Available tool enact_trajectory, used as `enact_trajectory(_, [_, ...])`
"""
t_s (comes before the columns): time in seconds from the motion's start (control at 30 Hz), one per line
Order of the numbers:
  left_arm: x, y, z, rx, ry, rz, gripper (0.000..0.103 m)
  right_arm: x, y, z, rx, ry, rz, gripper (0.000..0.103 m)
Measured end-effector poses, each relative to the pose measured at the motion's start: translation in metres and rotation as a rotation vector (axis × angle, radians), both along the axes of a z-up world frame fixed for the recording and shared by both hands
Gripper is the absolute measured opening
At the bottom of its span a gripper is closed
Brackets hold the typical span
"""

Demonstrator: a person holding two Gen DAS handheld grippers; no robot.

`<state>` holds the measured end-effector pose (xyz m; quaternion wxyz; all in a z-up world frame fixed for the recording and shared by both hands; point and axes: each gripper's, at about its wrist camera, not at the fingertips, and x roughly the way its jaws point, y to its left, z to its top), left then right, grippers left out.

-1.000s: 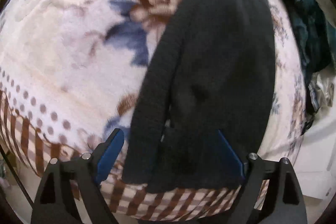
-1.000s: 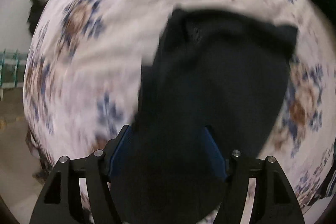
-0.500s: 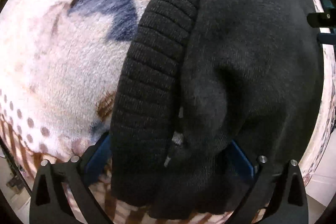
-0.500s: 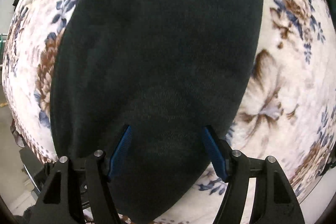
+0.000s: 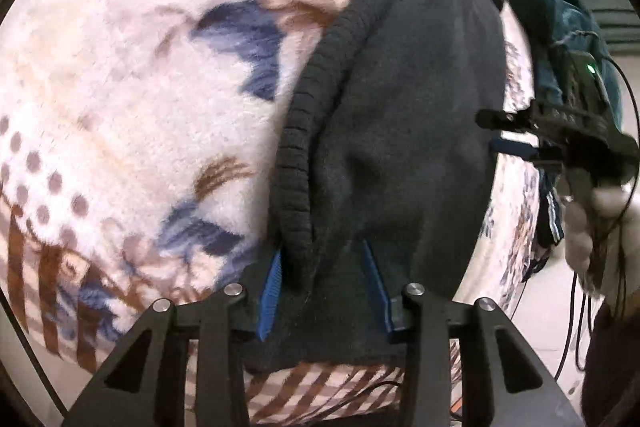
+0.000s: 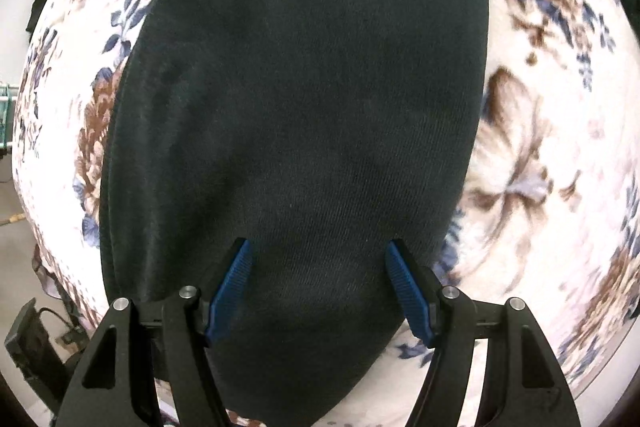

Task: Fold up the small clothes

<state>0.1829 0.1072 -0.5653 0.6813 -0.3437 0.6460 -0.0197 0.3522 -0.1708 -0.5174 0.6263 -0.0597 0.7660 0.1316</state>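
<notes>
A: Position of the black knitted garment (image 5: 408, 131)?

B: Spread flat on the floral fleece blanket (image 5: 120, 107). Long axis straight away from the left claw (image 5: 324, 291), up and a little rightward in that view. Thick ribbed band (image 5: 296, 187) along the left-hand side, down to the near end.

A: Left claw, then?

B: Closing right now, pointed steeply down at the near end. Ribbed band and a bunched fold of the black cloth between the blue pads (image 5: 270, 293), apparently touching cloth on both sides. Probably the start of a pinch on that corner.

A: And the right claw (image 6: 319, 301)?

B: Jaws spread wide, nothing gripped. Poised low over the dark cloth, with the garment filling the wrist view ahead. From the left wrist view, carried by a gloved hand (image 5: 600, 211) at the garment's right-hand edge, about halfway along, across the cloth from the ribbed band.

A: So which claw for the fold?

B: Left one nearer the near end, already on it. Likely a lift and carry along the long axis toward the far end, by the teal heap of cloth (image 5: 560, 19). Right claw well placed for holding the middle down.
</notes>
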Motion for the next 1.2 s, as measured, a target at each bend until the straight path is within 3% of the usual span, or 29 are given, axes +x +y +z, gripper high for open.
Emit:
enact_trajectory(0.13, [-0.005, 0.005, 0.049, 0.036, -0.08, 0.044, 0.036, -0.005, -0.014, -0.004, -0.002, 0.005, -0.021, 0.071])
enact_trajectory(0.23, [-0.011, -0.001, 0.065, 0.044, -0.113, 0.022, 0.038, -0.009, -0.023, -0.003, -0.003, 0.003, -0.032, 0.071])
enact_trajectory(0.37, [0.008, -0.023, 0.044, 0.07, -0.065, -0.021, 0.039, -0.012, -0.027, -0.007, -0.009, 0.019, -0.042, 0.071])
enact_trajectory(0.43, [0.018, -0.024, 0.025, 0.123, -0.013, -0.03, 0.039, -0.013, -0.027, -0.006, -0.008, 0.019, -0.045, 0.071])
enact_trajectory(0.53, [0.023, -0.027, -0.002, 0.12, 0.042, -0.028, 0.039, -0.015, -0.022, -0.005, -0.005, 0.014, -0.043, 0.071])
enact_trajectory(0.63, [0.025, -0.036, -0.01, 0.14, 0.045, -0.077, 0.039, -0.015, -0.016, -0.004, -0.004, 0.013, -0.039, 0.071])
enact_trajectory(0.67, [0.025, -0.036, -0.008, 0.158, 0.036, -0.093, 0.036, -0.015, -0.016, -0.003, -0.003, 0.014, -0.038, 0.071])
enact_trajectory(0.73, [0.027, -0.044, -0.003, 0.21, 0.003, -0.125, 0.012, -0.013, -0.013, -0.003, 0.002, 0.016, -0.034, 0.071])
enact_trajectory(0.77, [0.029, -0.047, -0.001, 0.229, -0.001, -0.139, 0.006, -0.011, -0.011, -0.001, 0.005, 0.016, -0.032, 0.071])
enact_trajectory(0.83, [0.026, -0.045, 0.004, 0.252, -0.016, -0.139, 0.005, -0.001, -0.006, 0.005, 0.017, 0.013, -0.029, 0.071])
enact_trajectory(0.97, [0.016, -0.044, 0.024, 0.23, -0.058, -0.1, 0.004, 0.041, 0.01, 0.034, 0.071, -0.008, -0.056, 0.071])
enact_trajectory(1.07, [0.009, -0.04, 0.034, 0.231, -0.092, -0.103, 0.004, 0.095, 0.026, 0.055, 0.152, -0.007, -0.128, 0.071])
enact_trajectory(1.2, [0.013, -0.032, 0.037, 0.21, -0.096, -0.099, 0.004, 0.175, 0.057, 0.055, 0.204, 0.002, -0.211, 0.071])
